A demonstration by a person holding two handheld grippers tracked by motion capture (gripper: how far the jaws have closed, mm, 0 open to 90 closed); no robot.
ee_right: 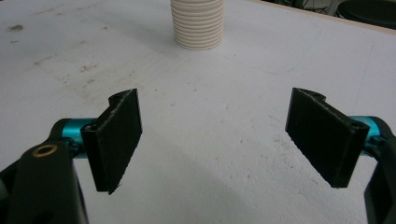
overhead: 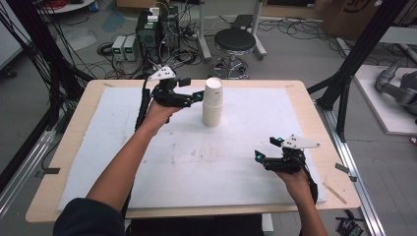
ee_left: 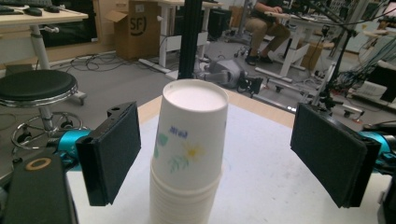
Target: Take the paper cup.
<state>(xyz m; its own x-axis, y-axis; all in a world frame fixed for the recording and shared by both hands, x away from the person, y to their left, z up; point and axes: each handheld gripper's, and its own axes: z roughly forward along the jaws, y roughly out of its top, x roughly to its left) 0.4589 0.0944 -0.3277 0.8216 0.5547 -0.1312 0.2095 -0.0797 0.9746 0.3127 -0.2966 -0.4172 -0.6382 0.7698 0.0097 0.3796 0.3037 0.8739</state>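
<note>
the left gripper (overhead: 196, 96) is spread wide, its two black pads (ee_left: 112, 154) standing either side of a stack of paper cups (overhead: 213, 102) without touching it; the stack sits upside down between the jaws, nearer the left pad, with a clear gap to the right one. the top cup (ee_left: 190, 135) carries a small flower print and blue lettering. the right gripper (overhead: 268, 150) is also wide open and holds nothing, hovering low over bare surface, well apart from the stack, whose ribbed rims (ee_right: 197, 24) show straight ahead of it, beyond the jaws. both work over a white sheet (overhead: 236, 162), scuffed and stained, laid on a wooden table (overhead: 334, 172). beyond the left gripper stand a black round stool (overhead: 235, 42), cables, power boxes (overhead: 124, 47) and a cardboard box (ee_left: 135, 28) on a grey floor
</note>
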